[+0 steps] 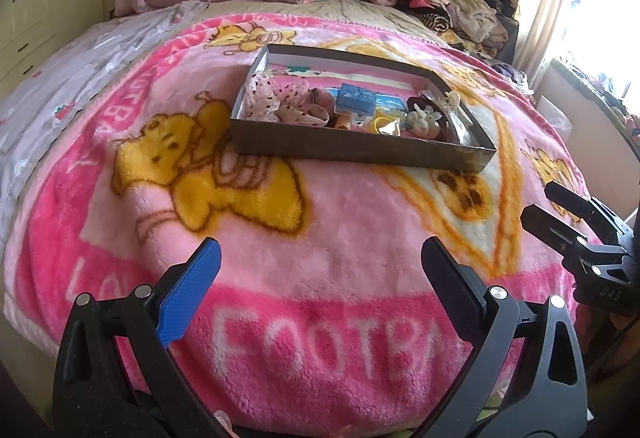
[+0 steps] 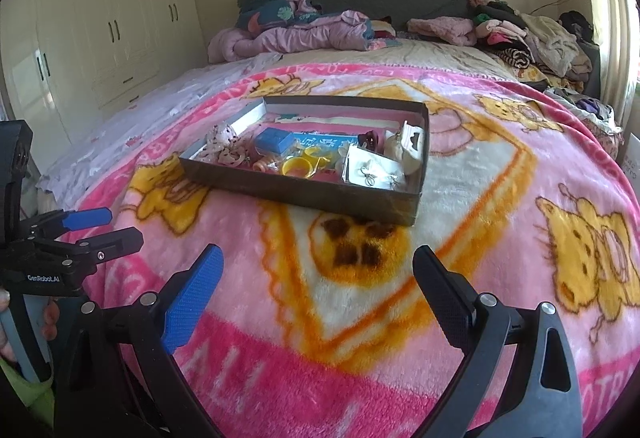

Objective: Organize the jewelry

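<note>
The left black two-finger gripper (image 1: 320, 270), one finger faced with a blue textured pad (image 1: 192, 290), is held with jaws spread wide, gripping nothing. Beside it, the right black two-finger gripper (image 2: 318, 278) hovers level, jaws equally wide apart and empty

Black left tool (image 1: 320, 278), blue pad, silver screws

"FOOTBA" on blanket (image 1: 340, 350), "GenRobot.AI" on left tool (image 2: 102, 230)

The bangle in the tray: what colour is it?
Yellow. The bangle shows best in the right wrist view, lying inside the tray.
</note>
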Action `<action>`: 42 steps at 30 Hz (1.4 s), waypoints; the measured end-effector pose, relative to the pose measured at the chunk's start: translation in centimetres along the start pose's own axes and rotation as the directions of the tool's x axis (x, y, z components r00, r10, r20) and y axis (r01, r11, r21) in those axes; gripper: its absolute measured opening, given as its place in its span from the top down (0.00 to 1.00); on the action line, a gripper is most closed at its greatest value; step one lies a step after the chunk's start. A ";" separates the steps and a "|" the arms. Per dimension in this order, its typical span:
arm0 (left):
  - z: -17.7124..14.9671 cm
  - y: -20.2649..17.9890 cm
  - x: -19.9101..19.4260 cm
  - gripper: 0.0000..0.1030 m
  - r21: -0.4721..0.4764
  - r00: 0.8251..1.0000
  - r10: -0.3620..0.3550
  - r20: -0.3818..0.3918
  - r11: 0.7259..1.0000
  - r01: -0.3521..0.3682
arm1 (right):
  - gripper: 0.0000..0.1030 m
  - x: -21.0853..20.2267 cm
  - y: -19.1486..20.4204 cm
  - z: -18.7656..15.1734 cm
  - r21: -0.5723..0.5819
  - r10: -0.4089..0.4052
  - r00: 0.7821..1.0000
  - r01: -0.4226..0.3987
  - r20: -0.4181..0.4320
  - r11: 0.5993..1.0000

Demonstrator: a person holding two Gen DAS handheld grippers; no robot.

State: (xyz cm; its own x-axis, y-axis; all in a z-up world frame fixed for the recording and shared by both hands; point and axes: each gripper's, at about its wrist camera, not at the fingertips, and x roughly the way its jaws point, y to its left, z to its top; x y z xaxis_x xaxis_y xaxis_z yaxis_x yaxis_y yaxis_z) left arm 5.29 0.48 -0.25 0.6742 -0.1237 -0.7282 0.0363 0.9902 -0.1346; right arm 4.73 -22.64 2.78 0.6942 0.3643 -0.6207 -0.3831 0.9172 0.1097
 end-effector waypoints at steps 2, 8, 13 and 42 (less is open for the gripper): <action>-0.2 -0.1 -0.2 0.11 0.000 1.000 -0.002 0.007 1.000 0.002 | 0.10 -0.4 0.0 -0.3 0.008 -0.003 1.000 0.003 0.011 1.000; -0.7 -0.3 -0.9 0.11 0.007 1.000 0.001 0.019 1.000 -0.002 | 0.10 -0.9 -0.1 -1.1 0.021 -0.010 1.000 0.010 0.023 1.000; -1.3 -0.7 -1.3 0.11 0.020 1.000 -0.003 0.029 1.000 0.002 | 0.10 -1.4 -0.1 -1.6 0.030 -0.014 0.999 0.013 0.030 0.999; -1.4 -0.4 -2.2 0.11 0.018 0.999 0.000 0.053 1.000 -0.001 | 0.06 -1.4 0.7 -1.9 0.009 -0.010 1.000 0.010 0.023 1.000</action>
State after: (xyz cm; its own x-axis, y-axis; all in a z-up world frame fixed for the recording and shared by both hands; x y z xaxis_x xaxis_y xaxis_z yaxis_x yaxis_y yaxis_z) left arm 2.77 0.22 0.41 0.7120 -0.1200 -0.6919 0.0485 0.9914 -0.1219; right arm 2.30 -22.81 2.21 0.7116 0.3588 -0.6041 -0.3710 0.9220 0.1106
